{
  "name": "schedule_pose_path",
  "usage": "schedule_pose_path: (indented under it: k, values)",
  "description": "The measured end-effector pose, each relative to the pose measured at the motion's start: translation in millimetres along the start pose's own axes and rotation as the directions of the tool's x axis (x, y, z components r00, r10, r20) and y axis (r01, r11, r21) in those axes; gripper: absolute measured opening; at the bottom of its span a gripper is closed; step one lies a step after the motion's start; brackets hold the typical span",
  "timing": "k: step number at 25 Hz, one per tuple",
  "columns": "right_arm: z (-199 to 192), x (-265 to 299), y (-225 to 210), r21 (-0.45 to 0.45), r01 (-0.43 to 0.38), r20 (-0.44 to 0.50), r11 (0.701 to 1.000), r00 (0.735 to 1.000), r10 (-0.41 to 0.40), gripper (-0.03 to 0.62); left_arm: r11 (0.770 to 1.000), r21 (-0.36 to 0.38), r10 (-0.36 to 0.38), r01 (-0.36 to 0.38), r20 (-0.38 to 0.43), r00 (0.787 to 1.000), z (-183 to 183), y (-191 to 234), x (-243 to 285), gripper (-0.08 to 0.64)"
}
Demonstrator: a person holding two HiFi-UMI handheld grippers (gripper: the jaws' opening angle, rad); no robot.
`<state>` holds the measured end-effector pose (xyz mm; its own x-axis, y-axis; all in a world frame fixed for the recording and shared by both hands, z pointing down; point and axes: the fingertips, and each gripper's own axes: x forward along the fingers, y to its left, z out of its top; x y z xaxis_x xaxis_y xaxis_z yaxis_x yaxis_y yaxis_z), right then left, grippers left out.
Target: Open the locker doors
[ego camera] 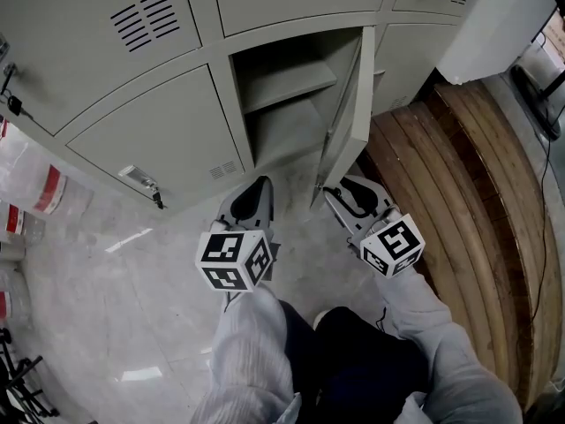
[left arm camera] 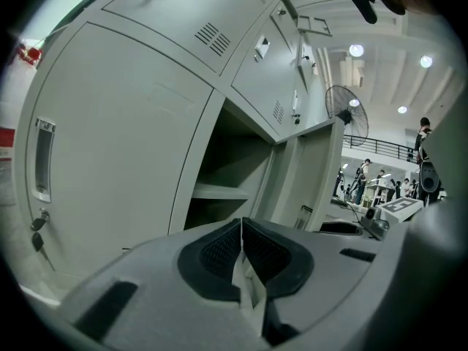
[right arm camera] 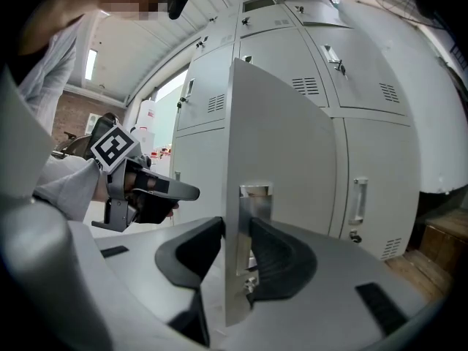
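right gripper view: the right gripper (right arm camera: 235, 251) is clamped on the free edge of the open door (right arm camera: 281, 145), one pad on each face, level with the handle plate (right arm camera: 255, 202).
left gripper: the left gripper (left arm camera: 241, 232) has its jaws pressed together on nothing; it hangs in front of the open compartment and touches no part of it.
door's place: lower row of the lockers (ego camera: 265, 7), hinged at the right of its opening in the head view and swung out toward the person; the shelf (ego camera: 287, 82) inside is bare.
left to open: the closed door (ego camera: 150, 135) just beside it, with keys (ego camera: 157, 197) hanging from its lock; the doors above are shut too.
risk, slip: the panel looks thin and smooth, so a pull that leaves the door's arc would likely slide the pads off the edge.
risk, twist: levering on one corner could flex the sheet or strain the hinges.
risk, overswing: a hard swing could bang the door into the locker on its hinge side.
materials: pale grey painted sheet metal, flat panels with slotted vents; the handle plate is bright metal.
pads: dark, finely ribbed, rubbery-looking, set in rounded grey shells.
floor (ego camera: 132, 281): glossy and pale, mirroring the lights.
wooden platform (ego camera: 468, 201): brown planks to the right.
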<state>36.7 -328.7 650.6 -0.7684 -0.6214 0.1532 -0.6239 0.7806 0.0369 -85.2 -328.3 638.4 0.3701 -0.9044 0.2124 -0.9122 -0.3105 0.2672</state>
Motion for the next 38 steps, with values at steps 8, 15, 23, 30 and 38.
schedule_pose_path:
  k: [8,15,23,30,38]
  values:
    - [-3.0,-13.5,-6.6,-0.01,-0.029,0.007,1.0,1.0,0.029,0.129,1.0,-0.004,0.007,-0.007,-0.001,1.0,-0.6,5.1,-2.0,0.012]
    - [-6.1,-27.1,-14.1,-0.015,-0.037,0.018,0.999,0.999,0.037,0.129,1.0,0.004,-0.004,0.004,-0.015,1.0,-4.3,0.2,2.6,0.012]
    - [-14.5,-61.1,-37.1,0.042,0.033,0.03,0.999,0.999,-0.035,0.118,1.0,0.01,-0.025,0.025,-0.029,0.999,-8.4,-8.3,9.5,0.012]
    - [-20.7,-85.6,-58.1,0.05,0.125,0.025,0.991,0.992,-0.126,0.095,0.999,0.02,-0.047,0.048,-0.055,0.997,-16.0,-17.5,19.0,0.012]
    - [-28.7,-113.6,-93.9,0.129,0.253,0.028,0.959,0.966,-0.259,0.084,0.997,0.038,-0.058,0.062,-0.092,0.994,-27.2,-21.7,27.5,0.012]
